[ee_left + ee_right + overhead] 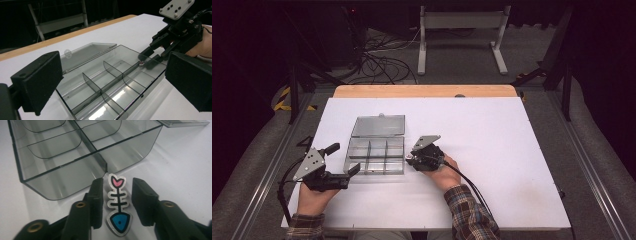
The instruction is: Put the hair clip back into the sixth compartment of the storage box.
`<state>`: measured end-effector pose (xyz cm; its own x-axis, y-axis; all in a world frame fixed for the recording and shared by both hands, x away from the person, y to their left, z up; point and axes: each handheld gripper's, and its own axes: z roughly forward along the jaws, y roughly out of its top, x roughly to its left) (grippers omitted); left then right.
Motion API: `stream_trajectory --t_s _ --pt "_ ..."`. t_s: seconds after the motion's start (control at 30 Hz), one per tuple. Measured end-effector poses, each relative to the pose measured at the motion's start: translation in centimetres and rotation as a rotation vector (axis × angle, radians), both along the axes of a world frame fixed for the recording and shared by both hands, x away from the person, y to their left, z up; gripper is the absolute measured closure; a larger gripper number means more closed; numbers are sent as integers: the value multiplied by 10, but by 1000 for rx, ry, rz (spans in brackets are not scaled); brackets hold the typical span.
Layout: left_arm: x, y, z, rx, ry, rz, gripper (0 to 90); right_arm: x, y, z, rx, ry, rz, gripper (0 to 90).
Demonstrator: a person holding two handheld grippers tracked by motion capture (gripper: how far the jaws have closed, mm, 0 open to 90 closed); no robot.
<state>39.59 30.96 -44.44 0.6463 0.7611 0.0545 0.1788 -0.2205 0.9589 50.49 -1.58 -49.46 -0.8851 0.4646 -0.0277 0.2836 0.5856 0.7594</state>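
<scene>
Hands [314, 196] at the near edge of the white desk [512, 150]. Left gripper [342, 161] wide open, empty, at the clear smoky plastic divider box's [377, 155] left end. Right gripper [117, 202] partly open around a fishbone-shaped sticker [118, 205], pink tail, blue head, flat on the desk just beside the box's right wall. Box lid [378, 125] flopped open behind.

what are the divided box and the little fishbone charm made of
The divided box looks like smoky clear hard plastic: the table shows through its glossy walls. The fishbone charm seems flat, glossy plastic or enamelled metal with a silvery rim; hard to tell which.
</scene>
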Motion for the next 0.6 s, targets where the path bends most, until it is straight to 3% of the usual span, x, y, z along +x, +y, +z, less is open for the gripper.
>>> stream_trajectory --t_s 0.07,0.27,0.6 --pt "0 0 0 5 -1 -1 20 -1 1 0 -2 -1 12 719" --pt "0 1 -2 -2 2 3 20 -3 1 0 -7 -11 4 727" --pt "0 2 -2 0 2 4 20 -3 -5 7 39 -23 -36 736"
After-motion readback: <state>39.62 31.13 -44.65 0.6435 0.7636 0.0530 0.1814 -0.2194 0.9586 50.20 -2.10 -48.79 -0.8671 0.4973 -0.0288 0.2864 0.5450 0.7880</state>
